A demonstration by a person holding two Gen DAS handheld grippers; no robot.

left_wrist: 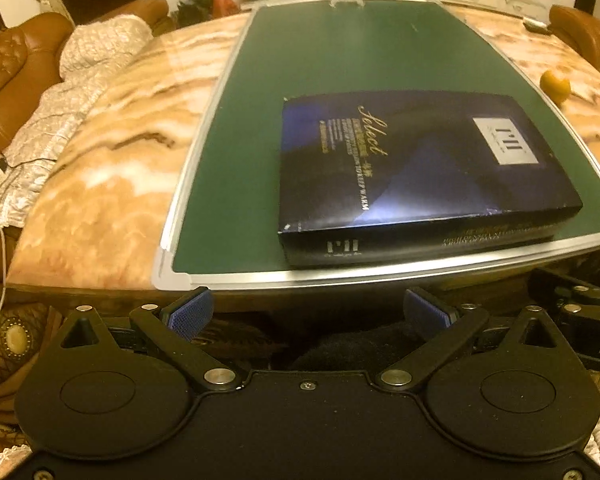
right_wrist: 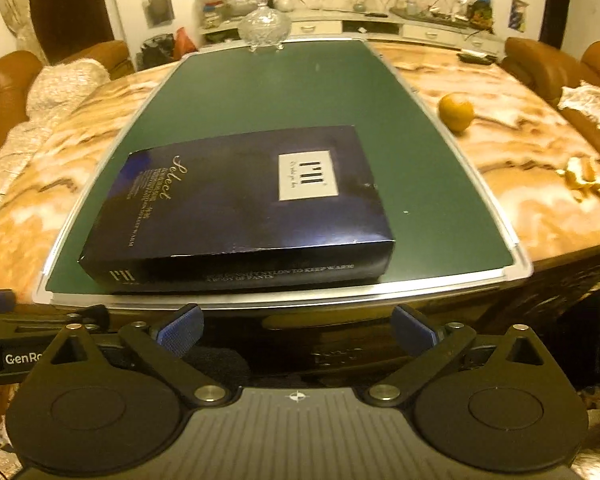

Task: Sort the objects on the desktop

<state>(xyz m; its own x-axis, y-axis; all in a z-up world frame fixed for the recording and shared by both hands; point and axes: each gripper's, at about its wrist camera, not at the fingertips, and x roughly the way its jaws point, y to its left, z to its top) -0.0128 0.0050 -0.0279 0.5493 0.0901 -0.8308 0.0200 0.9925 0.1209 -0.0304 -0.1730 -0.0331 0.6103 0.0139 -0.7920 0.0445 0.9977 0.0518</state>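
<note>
The flat dark-blue cardboard box (right_wrist: 240,208) lies closed near the front edge of the green framed board (right_wrist: 284,88) on the marble-patterned desk (right_wrist: 512,184), evidently set down, since left tool (left_wrist: 308,312) and right tool (right_wrist: 296,330) both gape empty short of that edge.

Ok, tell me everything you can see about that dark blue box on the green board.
The dark blue box is flat, rectangular, seemingly glossy cardboard, lid closed. Gold script reads "Select"; a white label sits on top, more print runs along its near side. It lies flat on the green board, near the front edge, slightly askew. Nothing else touches it; both sets of jaws are clear of it.
</note>
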